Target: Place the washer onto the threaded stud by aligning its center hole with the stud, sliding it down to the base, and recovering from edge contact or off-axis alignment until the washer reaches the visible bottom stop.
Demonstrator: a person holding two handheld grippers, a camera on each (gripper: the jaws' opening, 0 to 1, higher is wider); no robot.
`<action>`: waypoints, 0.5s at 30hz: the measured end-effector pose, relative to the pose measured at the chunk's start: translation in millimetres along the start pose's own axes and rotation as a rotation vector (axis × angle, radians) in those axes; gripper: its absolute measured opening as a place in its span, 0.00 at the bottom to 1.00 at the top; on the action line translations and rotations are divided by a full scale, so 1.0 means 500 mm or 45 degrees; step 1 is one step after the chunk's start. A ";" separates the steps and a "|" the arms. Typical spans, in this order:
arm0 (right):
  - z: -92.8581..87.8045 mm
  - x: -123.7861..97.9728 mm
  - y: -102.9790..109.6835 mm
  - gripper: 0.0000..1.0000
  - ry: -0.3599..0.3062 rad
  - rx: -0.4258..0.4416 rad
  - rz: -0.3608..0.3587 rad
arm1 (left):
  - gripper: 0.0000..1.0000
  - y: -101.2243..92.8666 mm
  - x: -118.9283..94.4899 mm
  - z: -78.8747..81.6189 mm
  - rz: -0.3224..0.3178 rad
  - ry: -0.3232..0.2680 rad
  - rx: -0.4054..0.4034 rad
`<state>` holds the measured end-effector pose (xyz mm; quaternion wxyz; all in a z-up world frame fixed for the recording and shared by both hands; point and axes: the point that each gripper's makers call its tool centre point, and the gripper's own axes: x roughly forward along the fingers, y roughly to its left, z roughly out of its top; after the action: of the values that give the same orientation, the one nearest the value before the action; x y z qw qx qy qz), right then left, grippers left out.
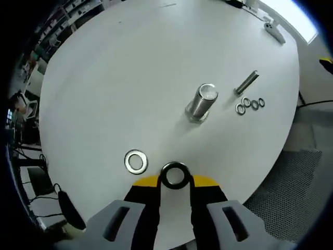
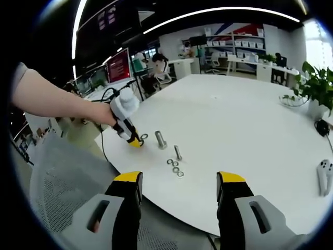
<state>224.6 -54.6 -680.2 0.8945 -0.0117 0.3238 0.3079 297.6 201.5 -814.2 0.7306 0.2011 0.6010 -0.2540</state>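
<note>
— What is nearest your left gripper?
— A washer, pinched in its narrowed jaws, short of the upright threaded stud. A second washer lies beside.
— And your right gripper?
— Jaws wide, empty.

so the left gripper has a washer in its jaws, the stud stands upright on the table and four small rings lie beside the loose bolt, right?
Not quite: the left gripper view shows three small rings beside the loose bolt, not four. The rest holds: the left gripper has a washer in its jaws and the stud stands upright on the table.
</note>
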 end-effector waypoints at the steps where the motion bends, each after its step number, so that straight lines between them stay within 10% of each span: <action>1: 0.000 0.000 0.000 0.60 0.002 0.001 0.001 | 0.19 -0.002 -0.004 0.006 -0.010 -0.011 -0.008; 15: 0.003 0.000 -0.001 0.60 -0.007 0.001 0.001 | 0.19 -0.029 -0.080 0.102 -0.047 -0.112 0.092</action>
<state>225.5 -54.6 -679.1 0.8954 -0.0104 0.3213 0.3082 322.4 164.3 -764.8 0.7438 0.2051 0.5622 -0.2976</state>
